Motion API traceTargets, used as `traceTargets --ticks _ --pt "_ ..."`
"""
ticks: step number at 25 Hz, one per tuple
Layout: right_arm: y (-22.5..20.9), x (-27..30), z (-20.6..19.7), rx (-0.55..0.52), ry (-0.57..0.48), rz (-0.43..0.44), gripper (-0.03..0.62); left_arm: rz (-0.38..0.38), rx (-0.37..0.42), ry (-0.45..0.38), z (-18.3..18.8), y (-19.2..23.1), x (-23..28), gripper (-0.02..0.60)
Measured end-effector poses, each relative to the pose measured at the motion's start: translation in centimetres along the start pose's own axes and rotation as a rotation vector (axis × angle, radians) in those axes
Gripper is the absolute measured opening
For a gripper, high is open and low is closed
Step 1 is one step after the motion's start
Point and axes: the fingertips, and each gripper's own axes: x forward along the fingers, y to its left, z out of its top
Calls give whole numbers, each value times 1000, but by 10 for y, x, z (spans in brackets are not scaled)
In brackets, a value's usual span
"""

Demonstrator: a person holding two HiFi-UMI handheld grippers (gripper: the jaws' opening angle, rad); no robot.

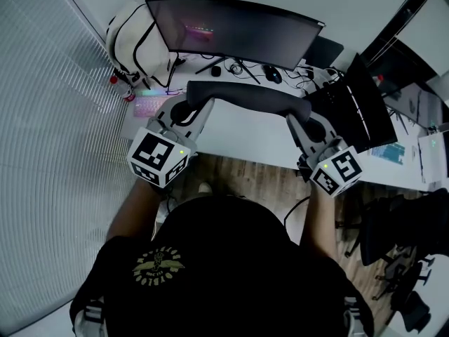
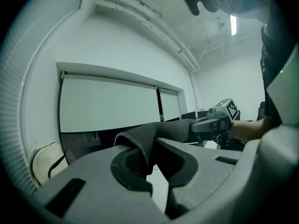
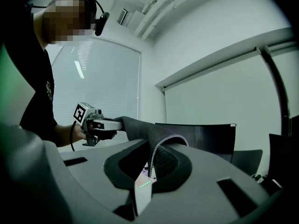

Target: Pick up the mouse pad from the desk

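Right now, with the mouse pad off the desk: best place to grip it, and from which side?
Grip the two short ends, one per tongs, coming in from the person's side. The mouse pad is long, thin and limp, curling at the grips, so a single mid grip would likely let it fold. The left tongs and right tongs are each shut on an end.

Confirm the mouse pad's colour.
Dark grey mouse pad with a paler stitched edge; it shows best in the right gripper view.
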Motion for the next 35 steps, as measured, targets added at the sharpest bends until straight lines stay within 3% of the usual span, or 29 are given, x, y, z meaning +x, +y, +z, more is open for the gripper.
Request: traceTargets --ticks 15,26,35 --pt "17 7 56 -51 -66 45 14 36 46 -86 60 13 -25 21" --pt "10 2 50 -70 -56 45 14 39 26 -99 47 8 -17 21" --pt "-18 -42 43 -57 -41 41 14 25 21 -75 50 -33 15 21"
